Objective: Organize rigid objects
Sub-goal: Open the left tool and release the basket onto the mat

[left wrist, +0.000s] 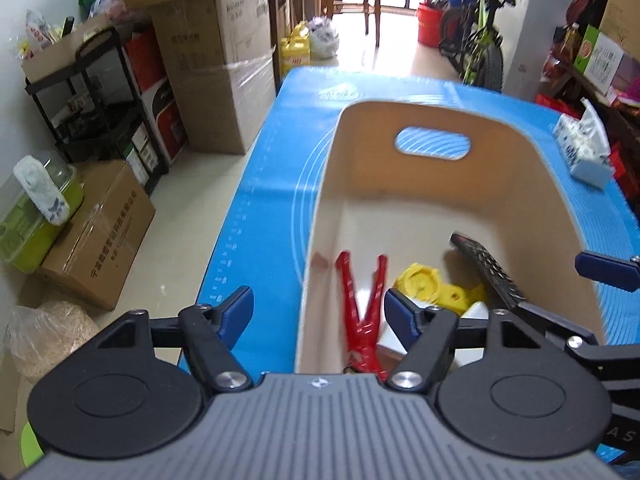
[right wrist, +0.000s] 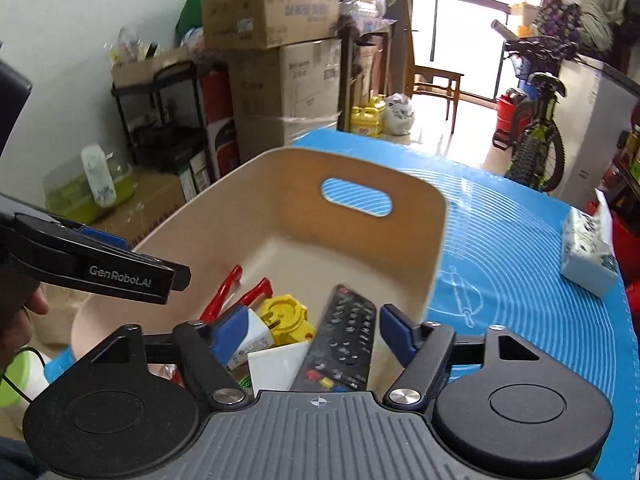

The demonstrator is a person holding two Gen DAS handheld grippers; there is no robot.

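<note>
A cream plastic bin with an oval handle slot [left wrist: 440, 184] stands on a blue silicone baking mat printed with white rings [left wrist: 260, 200]. Inside it, toward six o'clock, lie red-handled pliers [left wrist: 362, 312], a round yellow plastic part [left wrist: 424, 286], a white plug adapter [right wrist: 250, 336] whose label is too blurred to read, and a black remote control with coloured buttons [right wrist: 344, 344].

The left gripper [left wrist: 320, 312] hovers over the bin's near left rim, its blue pads spread apart with nothing pinched; its black side arm reads "GenRobot.AI". The right gripper [right wrist: 312, 332] hangs above the remote, fingers apart and clear of it.

At two o'clock on the mat rests a patterned white tissue pack [right wrist: 588, 252]. Taped cardboard cartons [left wrist: 216, 64] stack at eleven o'clock, their print illegible.
</note>
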